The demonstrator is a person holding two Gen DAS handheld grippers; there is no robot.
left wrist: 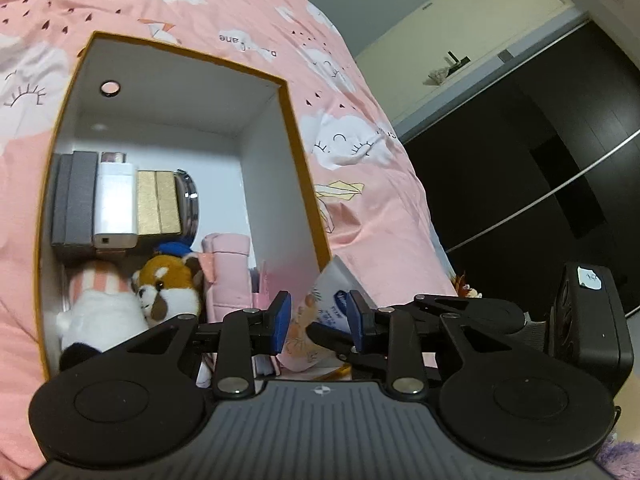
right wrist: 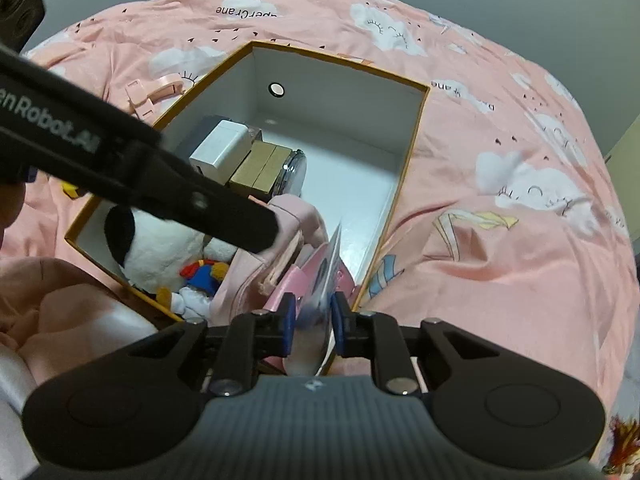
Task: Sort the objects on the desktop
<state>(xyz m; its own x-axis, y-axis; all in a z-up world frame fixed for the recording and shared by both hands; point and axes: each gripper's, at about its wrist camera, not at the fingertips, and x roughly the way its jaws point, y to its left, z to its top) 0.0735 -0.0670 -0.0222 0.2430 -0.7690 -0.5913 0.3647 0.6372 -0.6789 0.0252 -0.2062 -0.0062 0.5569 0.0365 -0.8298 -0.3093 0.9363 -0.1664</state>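
**Pink pouch going into the box: right-hand placement**

Blue pads of your right gripper point(right wrist: 313, 317) are standing narrow around a thin, glossy pink printed pouch point(right wrist: 320, 280); the view is blurred there, so contact looks likely but is not certain. The pouch is hanging over the near corner of the orange-rimmed box point(right wrist: 416, 120), just beside the folded pink cloth point(right wrist: 288, 216).

Your left gripper point(left wrist: 319, 316) is sitting partly open with the same pouch point(left wrist: 320, 304) between its pads, apparently not pressing.

Procedure, as judged from here:
- Keep the left fingers clear so they are not dragging the pouch.
- Lower the pouch into the bare white floor beside the cloth.
- Avoid the plush toys point(right wrist: 160, 248) and the stacked small boxes point(right wrist: 240, 160).
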